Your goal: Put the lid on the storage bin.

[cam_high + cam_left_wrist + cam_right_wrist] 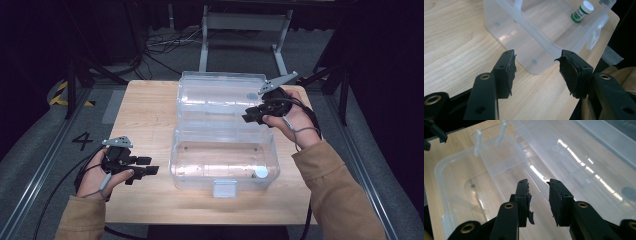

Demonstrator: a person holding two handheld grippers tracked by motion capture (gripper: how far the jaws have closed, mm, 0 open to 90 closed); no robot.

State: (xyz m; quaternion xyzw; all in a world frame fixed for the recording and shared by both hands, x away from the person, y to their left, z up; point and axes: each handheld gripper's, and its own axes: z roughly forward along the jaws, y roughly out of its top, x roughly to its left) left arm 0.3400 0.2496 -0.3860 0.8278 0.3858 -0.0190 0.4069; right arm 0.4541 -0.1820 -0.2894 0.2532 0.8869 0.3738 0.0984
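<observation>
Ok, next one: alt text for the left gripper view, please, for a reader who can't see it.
An open clear plastic box stands on a wooden table, with a small white-capped, green-labelled bottle lying inside near its far end. In the foreground the left tool points at the box's near corner, its two black jaws apart with nothing between them.

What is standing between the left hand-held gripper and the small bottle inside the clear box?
The near side wall of the clear box stands between the left hand-held gripper and the small bottle. The bottle lies inside, at the far corner. From above the box is open, so nothing visible blocks that way.
</observation>
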